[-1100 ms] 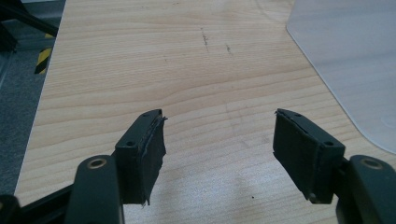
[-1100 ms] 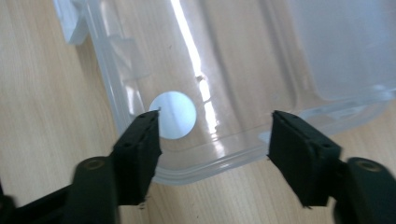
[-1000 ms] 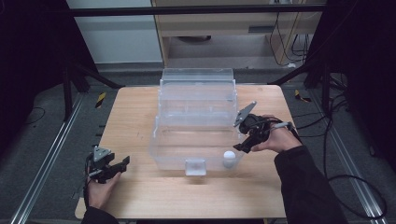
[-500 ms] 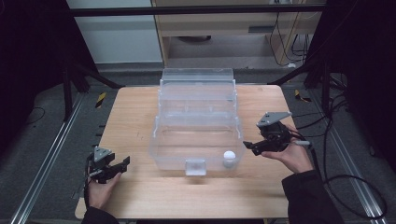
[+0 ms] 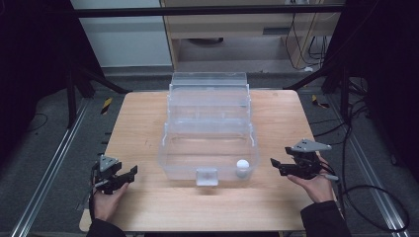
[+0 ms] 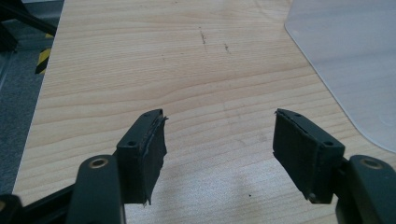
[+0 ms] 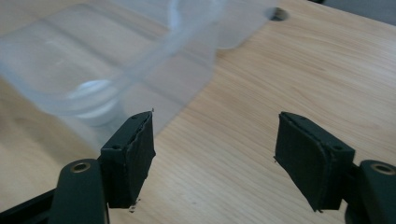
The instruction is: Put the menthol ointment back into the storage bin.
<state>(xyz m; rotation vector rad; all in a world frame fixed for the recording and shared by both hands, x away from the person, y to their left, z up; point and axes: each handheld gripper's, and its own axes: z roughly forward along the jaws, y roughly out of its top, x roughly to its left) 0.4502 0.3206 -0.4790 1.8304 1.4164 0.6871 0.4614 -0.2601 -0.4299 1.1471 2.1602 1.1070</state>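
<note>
risk: right claw [image 5: 274,167] close beside clear box [image 5: 207,148]; careless sweep can knock box wall and set white ball [image 5: 242,166] rolling. right claw empty, jaws apart, just been closing. left claw [image 5: 131,174] wide open, empty, low over table [image 5: 148,123]. ball small, round, matte white, in box front right corner.

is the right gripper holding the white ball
No, in the high view the white ball sits inside the clear bin, and the right gripper is outside it with nothing between its jaws.
</note>
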